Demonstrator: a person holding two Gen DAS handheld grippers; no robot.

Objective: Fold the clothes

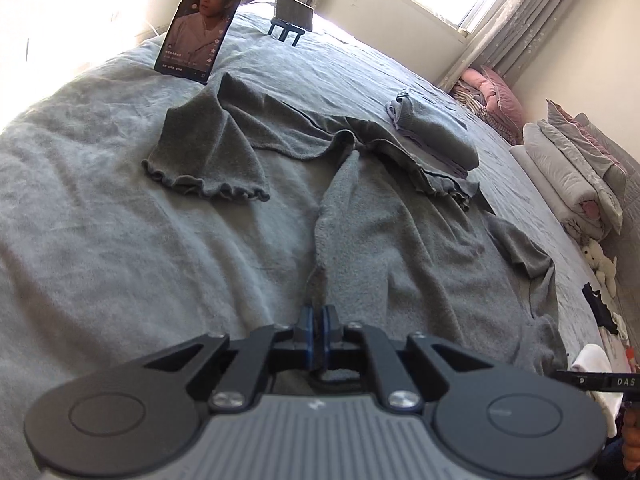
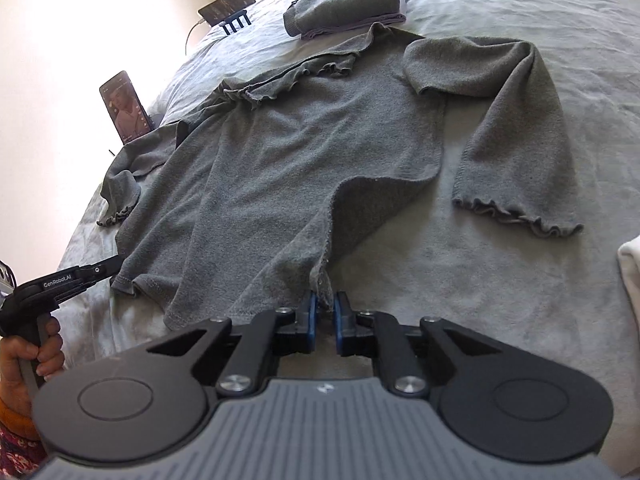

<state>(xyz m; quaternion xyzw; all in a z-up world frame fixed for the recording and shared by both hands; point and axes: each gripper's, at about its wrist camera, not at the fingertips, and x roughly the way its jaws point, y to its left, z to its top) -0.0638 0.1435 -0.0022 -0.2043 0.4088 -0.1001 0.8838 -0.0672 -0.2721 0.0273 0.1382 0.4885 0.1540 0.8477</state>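
A grey knit long-sleeved top (image 2: 280,168) with ruffled cuffs lies spread on the bed, sleeves out to both sides. In the left wrist view the top (image 1: 400,248) stretches away from my left gripper (image 1: 319,312), which is shut on its hem corner. My right gripper (image 2: 325,308) is shut on the other hem corner, cloth pinched between the blue pads (image 2: 311,312). The left gripper (image 2: 114,265) also shows in the right wrist view at the hem's left end, held by a hand.
A folded grey garment (image 1: 436,140) on a lilac one lies beyond the top (image 2: 348,4). Two phones stand on the bed: one upright (image 1: 202,24), one on a stand (image 1: 294,10). Folded bedding (image 1: 572,168) is stacked at the right. The grey bedsheet (image 1: 100,220) surrounds everything.
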